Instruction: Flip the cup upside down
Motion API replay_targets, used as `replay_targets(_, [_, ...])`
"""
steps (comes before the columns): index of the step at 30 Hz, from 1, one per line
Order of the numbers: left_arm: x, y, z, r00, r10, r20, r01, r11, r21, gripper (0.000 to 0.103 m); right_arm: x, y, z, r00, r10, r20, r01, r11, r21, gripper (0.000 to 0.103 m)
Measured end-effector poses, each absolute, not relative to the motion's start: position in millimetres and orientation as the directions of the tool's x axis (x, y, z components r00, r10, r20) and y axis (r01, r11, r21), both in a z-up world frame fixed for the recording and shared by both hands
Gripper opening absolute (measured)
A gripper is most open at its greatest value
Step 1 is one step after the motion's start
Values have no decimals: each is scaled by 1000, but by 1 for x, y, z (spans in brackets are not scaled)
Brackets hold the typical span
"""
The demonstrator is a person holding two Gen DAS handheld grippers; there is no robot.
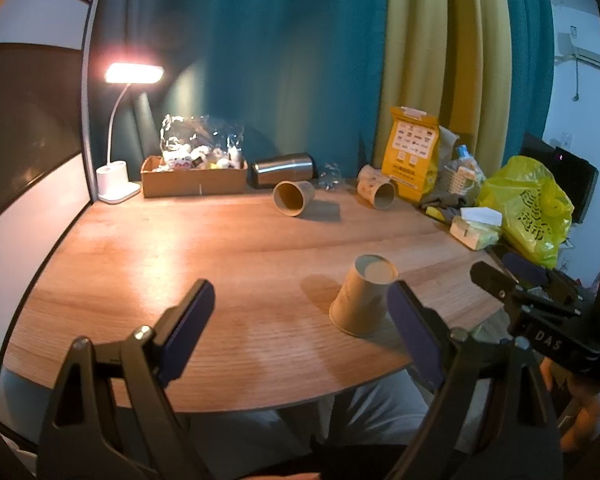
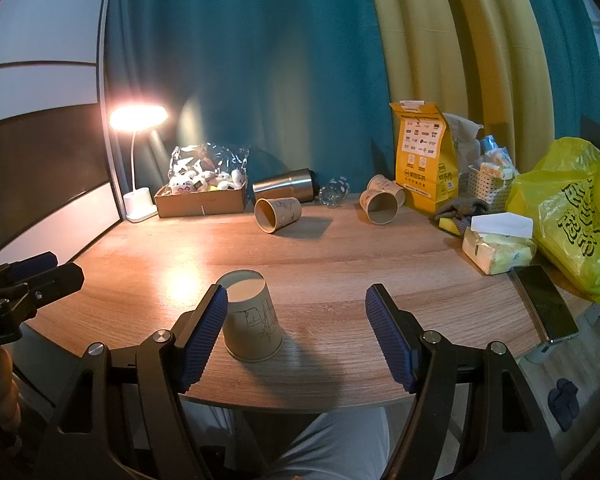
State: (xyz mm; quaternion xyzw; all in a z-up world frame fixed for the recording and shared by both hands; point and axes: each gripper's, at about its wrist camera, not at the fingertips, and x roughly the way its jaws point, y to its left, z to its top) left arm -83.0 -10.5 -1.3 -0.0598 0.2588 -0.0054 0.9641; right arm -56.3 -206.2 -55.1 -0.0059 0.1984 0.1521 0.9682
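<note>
while both grippers hover over the near edge of the wooden table [image 2: 340,248], a paper cup [image 2: 251,320] stands mouth-down on the wood close to that edge, its flat base facing up. the right gripper [image 2: 296,336] has its blue-padded fingers spread wide and holds nothing; the cup sits just beside the inner face of its left finger, and whether they touch cannot be told. the left gripper [image 1: 300,332] is likewise spread apart and empty, and in its view the same cup [image 1: 362,298] stands just behind its right finger.

farther back, two more paper cups lie on their sides with mouths toward the cameras: one [image 2: 278,213] in front of a steel tumbler [image 2: 286,186] that also lies on its side, the other [image 2: 380,204] next to a yellow paper bag [image 2: 424,160]. a lit desk lamp [image 2: 139,118] glows at the back left beside a cardboard box [image 2: 200,202] of small toys. a tissue pack [image 2: 498,248], a phone [image 2: 544,302] and a yellow plastic bag [image 2: 572,212] crowd the right side.
</note>
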Motion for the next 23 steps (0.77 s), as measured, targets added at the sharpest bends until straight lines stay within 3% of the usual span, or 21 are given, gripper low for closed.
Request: replay_targets(23, [-67,-7,-14,845,-50,-533,-23,992,-128,89,-39,-191,-62,846,333,-418,-341,938,57,75])
